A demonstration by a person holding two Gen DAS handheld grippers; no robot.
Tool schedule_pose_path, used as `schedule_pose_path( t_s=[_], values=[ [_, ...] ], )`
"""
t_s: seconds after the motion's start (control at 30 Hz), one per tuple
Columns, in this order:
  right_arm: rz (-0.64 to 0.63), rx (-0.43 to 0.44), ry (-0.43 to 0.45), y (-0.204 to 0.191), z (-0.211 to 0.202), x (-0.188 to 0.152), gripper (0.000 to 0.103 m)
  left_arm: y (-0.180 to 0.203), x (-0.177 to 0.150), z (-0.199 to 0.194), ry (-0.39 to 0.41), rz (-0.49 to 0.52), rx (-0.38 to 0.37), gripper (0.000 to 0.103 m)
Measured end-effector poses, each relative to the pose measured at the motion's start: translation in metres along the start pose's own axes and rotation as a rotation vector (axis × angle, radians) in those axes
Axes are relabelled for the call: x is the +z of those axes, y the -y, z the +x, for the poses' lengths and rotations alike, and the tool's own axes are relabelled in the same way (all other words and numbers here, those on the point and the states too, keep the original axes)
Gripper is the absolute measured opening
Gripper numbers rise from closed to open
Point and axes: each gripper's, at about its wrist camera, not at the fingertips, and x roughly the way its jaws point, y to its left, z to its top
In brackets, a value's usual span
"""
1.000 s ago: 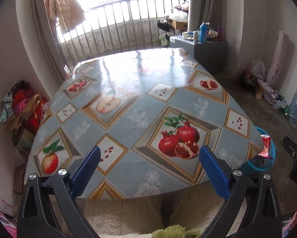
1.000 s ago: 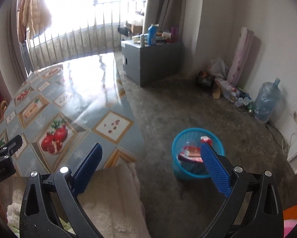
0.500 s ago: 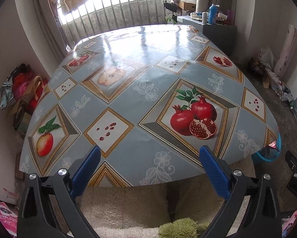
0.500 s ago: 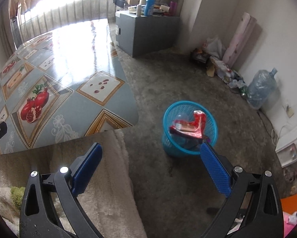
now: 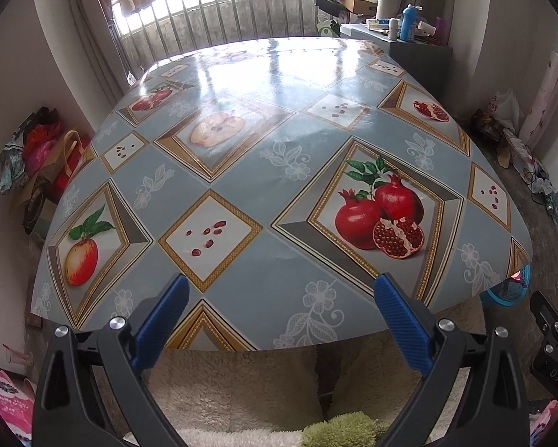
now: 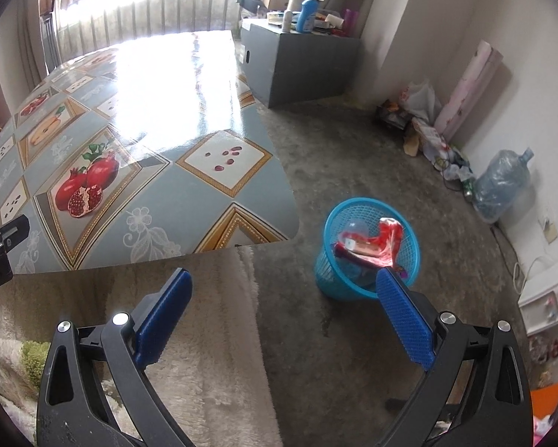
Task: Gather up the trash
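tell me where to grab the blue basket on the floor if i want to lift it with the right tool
Take the blue basket by its open top rim, on the near edge facing the right tool, coming down from above. It stands upright on the floor, too wide for the open jaws to span, and the thin mesh wall lets one finger slip inside, clear of the red wrapper.

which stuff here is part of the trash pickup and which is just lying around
Job:
- blue basket on the floor beside the table
- red wrapper and other trash inside the basket
- left gripper and right gripper, jaws apart, both empty

Lying about:
- table
- water jug by the wall
- grey cabinet
- blue bottle on the cabinet
- pink roll leaning on the wall
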Motion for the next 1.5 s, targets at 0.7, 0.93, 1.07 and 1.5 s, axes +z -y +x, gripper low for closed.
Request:
schedule_pose_path(
  t_s=[0.7,0.93,1.07,1.5],
  values=[
    [0.012,-0.012,0.013,0.008,-0.004,0.001,0.095,0.001,0.003,-0.007,0.022,0.003,-0.002,0.097],
    [0.015,-0.01,0.016,0.011,-0.003,0.002,0.095,0.003,0.003,-0.008,0.025,0.012,-0.006,0.097],
    [0.015,-0.013,0.019,0.012,-0.004,0.002,0.095,0.005,0.002,-0.01,0.032,0.016,-0.008,0.097],
    [0.014,-0.014,0.023,0.013,-0.005,0.003,0.095,0.005,0.002,-0.011,0.031,0.018,-0.01,0.097]
  ],
)
